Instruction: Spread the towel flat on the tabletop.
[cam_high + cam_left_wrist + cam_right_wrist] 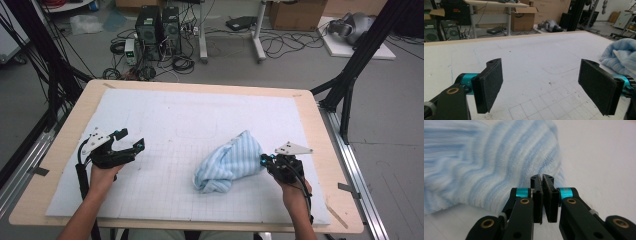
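Right claw [542, 195] view: jaws pressed together, can't tell if any cloth is pinched between them; striped towel [486, 167] blurred and cut off at left and top edges. Left claw [544, 85] view: towel cut by right edge. High view: both forearms cut off at bottom edge.

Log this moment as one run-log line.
left gripper: open, over the white mat, holding nothing | right gripper: shut, at edge of blue striped towel; grip on it unclear | towel: bunched on mat
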The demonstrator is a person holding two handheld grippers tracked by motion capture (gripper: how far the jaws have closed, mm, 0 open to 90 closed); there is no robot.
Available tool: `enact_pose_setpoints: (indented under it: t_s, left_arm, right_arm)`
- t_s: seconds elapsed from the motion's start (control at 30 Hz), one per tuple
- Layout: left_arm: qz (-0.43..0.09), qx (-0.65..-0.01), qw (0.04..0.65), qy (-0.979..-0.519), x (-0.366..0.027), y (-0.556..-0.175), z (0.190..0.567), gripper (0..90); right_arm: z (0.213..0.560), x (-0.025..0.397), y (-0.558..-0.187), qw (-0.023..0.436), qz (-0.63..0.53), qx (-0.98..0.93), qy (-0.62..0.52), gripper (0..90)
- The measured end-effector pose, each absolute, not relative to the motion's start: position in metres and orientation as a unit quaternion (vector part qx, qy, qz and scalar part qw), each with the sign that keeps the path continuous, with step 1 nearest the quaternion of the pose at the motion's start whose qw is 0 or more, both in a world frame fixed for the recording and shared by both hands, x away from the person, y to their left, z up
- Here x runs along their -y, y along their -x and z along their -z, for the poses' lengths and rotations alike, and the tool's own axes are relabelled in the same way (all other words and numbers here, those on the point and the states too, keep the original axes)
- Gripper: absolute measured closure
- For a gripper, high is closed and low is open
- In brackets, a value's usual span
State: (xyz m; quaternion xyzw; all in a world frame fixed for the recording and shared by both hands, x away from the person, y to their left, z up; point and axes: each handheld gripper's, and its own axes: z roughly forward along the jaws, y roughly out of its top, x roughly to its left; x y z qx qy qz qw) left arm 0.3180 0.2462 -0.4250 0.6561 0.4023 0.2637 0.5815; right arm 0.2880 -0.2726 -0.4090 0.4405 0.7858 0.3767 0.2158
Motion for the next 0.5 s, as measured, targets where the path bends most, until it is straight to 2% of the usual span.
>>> enact_pose_setpoints:
  t_s: [0.27, 0.4, 0.5]
  left_arm:
    - [-0.263, -0.401, 0.583, -0.656, -0.246, -0.318, 0.425, 20.2]
    - [-0.262, -0.401, 0.583, -0.656, -0.246, -0.318, 0.425, 20.2]
    - [-0.261, -0.4, 0.582, -0.658, -0.245, -0.318, 0.425, 20.2]
  right_arm:
    - [0.421, 0.295, -0.272, 0.228, -0.317, -0.786, -0.479, 86.8]
    - [0.422, 0.303, -0.267, 0.218, -0.296, -0.786, -0.497, 85.6]
    - [0.415, 0.307, -0.268, 0.222, -0.321, -0.775, -0.498, 76.9]
